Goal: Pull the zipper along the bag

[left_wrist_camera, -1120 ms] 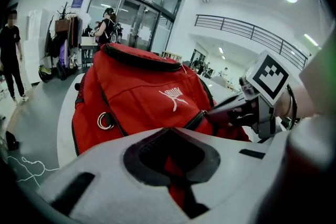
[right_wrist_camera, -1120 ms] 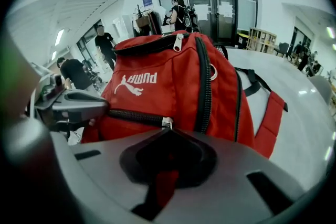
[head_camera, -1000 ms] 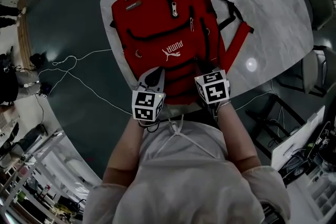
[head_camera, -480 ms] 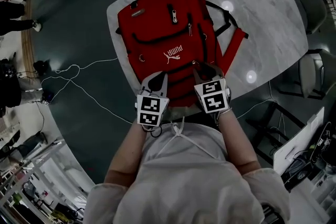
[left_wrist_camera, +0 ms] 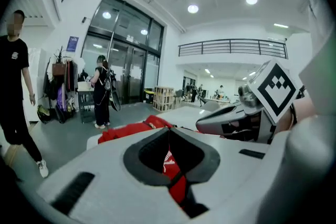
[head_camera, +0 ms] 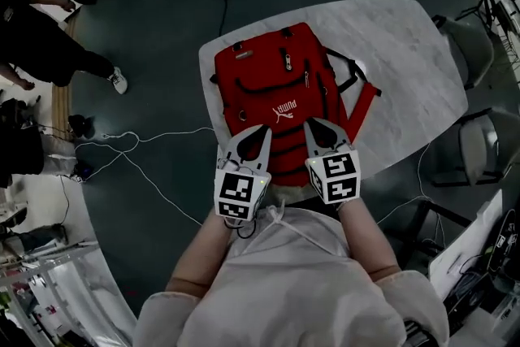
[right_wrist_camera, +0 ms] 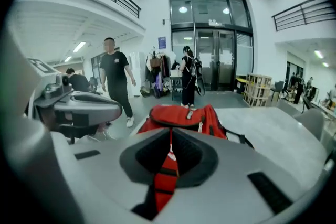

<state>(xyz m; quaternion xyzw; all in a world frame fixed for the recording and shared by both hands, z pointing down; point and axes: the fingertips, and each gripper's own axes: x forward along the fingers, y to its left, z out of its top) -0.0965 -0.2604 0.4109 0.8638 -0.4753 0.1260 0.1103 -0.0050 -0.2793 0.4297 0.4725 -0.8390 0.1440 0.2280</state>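
Note:
A red backpack (head_camera: pixel 276 97) with black zippers and a white logo lies flat on the marble table (head_camera: pixel 406 69), its top end away from me. My left gripper (head_camera: pixel 262 128) and right gripper (head_camera: pixel 311 123) hover side by side over the bag's near end, both shut with nothing between the jaws. In the left gripper view the closed jaws of the left gripper (left_wrist_camera: pixel 169 128) point over the backpack (left_wrist_camera: pixel 131 131). The right gripper view shows the right gripper (right_wrist_camera: pixel 170 131) aimed along the backpack (right_wrist_camera: pixel 181 115), whose black shoulder straps (head_camera: pixel 351 81) trail off to the right.
Grey chairs (head_camera: pixel 479 146) stand off the table's right side. White cables (head_camera: pixel 138 146) snake over the dark floor to the left. One person (head_camera: pixel 49 53) stands far left, and others stand near the glass doors (right_wrist_camera: pixel 207 50).
Both grippers have lifted off the bag's near end toward the head camera. The head view has drawn back, so the bag and table look smaller.

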